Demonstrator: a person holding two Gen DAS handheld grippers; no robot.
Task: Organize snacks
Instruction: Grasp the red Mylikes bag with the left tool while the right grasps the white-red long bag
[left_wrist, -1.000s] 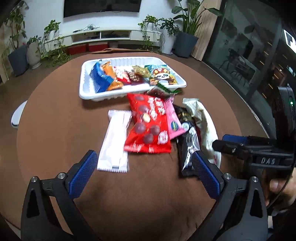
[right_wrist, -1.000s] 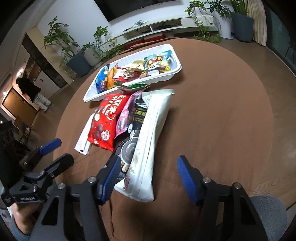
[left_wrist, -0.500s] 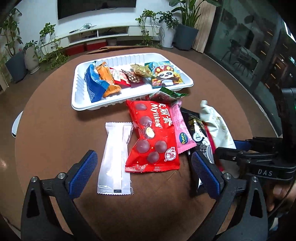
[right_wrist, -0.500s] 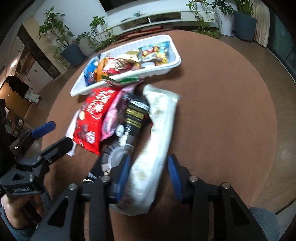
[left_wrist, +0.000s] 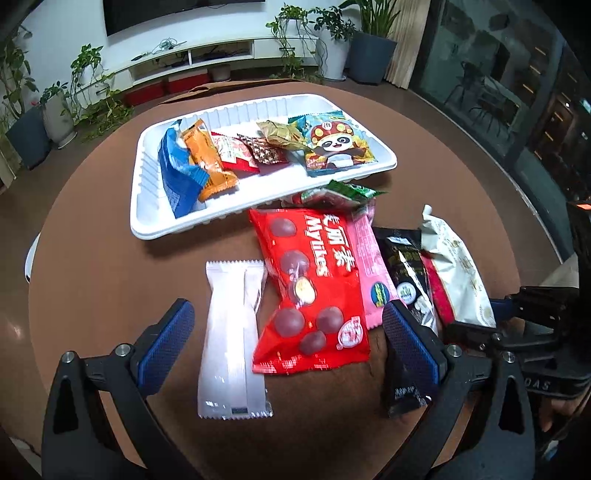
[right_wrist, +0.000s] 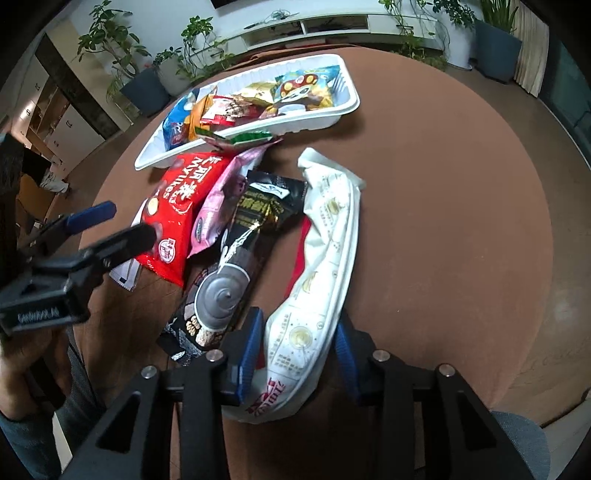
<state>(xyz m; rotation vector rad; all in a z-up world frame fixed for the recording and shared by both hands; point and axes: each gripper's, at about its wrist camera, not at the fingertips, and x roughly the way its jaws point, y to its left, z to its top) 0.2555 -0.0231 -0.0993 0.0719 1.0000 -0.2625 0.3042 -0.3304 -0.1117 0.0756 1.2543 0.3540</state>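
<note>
My right gripper (right_wrist: 298, 347) is shut on the near end of a long cream snack bag (right_wrist: 325, 258), which also shows in the left wrist view (left_wrist: 454, 269). Beside it lie a black bag (right_wrist: 236, 266), a pink bag (right_wrist: 218, 206) and a red Mylikes bag (left_wrist: 314, 284). A white wrapper (left_wrist: 232, 343) lies left of the red bag. My left gripper (left_wrist: 288, 339) is open above the white wrapper and the red bag. A white tray (left_wrist: 155, 218) at the back holds several snacks. A green packet (left_wrist: 343, 192) leans on its front rim.
The round brown table (right_wrist: 461, 206) has bare surface to the right of the cream bag. Potted plants (left_wrist: 365, 48) and a low white TV shelf (left_wrist: 207, 59) stand behind the table. A glass wall (left_wrist: 517, 92) is at the right.
My right gripper has closed on the cream bag's near end. My left gripper has moved forward over the white wrapper and red bag, still open.
</note>
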